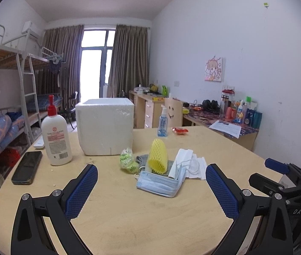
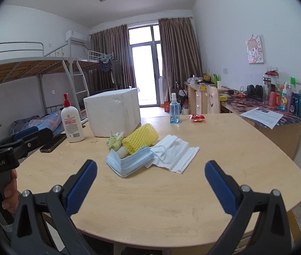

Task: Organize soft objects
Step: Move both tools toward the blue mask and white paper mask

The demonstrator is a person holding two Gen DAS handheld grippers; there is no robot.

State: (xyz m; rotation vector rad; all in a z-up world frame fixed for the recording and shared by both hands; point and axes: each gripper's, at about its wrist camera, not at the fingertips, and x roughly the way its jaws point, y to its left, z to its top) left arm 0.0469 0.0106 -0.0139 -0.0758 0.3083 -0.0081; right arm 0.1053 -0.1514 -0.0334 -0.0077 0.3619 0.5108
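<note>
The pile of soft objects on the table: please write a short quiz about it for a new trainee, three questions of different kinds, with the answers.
1. True or false: the yellow foam net rests on the blue face masks.
2. Which thing stands behind the pile? A) foam box B) kettle C) laptop
3. Fill in: the left gripper and the right gripper both hover with jaws ____ and hold nothing.

Key: 1 true; 2 A; 3 open. The white face masks lie beside the blue ones, toward the right gripper's side.
</note>
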